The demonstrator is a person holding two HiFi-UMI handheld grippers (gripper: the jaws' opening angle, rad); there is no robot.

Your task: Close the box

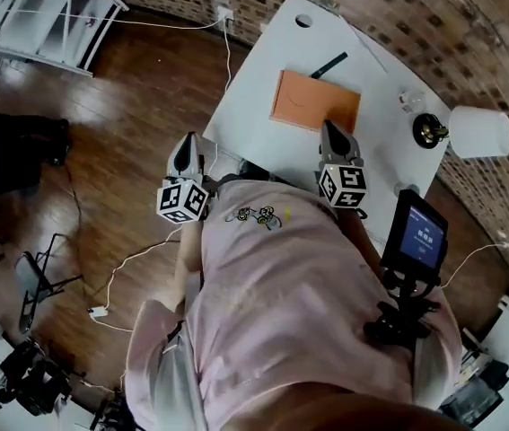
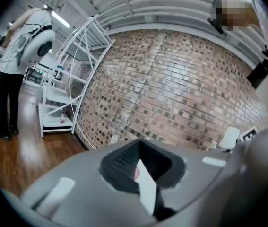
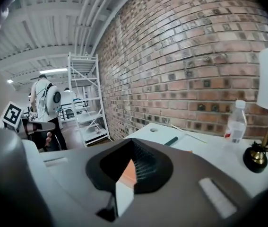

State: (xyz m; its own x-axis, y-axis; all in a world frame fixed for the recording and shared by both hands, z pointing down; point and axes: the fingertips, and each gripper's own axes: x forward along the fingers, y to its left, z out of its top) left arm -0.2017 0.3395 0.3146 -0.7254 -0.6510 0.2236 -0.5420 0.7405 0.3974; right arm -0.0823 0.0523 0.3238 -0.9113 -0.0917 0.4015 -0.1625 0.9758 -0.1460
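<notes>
One white desk [image 1: 252,79] stands against a brick wall [image 1: 398,16], with dark wood floor [image 1: 137,88] open to its left. The flat orange cardboard box [image 1: 315,101] lies mid-desk. The left hand-held gripper [image 1: 185,144] hangs beside the desk's near-left corner and the right hand-held gripper [image 1: 331,128] is at the box's near edge. Both have their jaws pressed together and hold nothing.
</notes>
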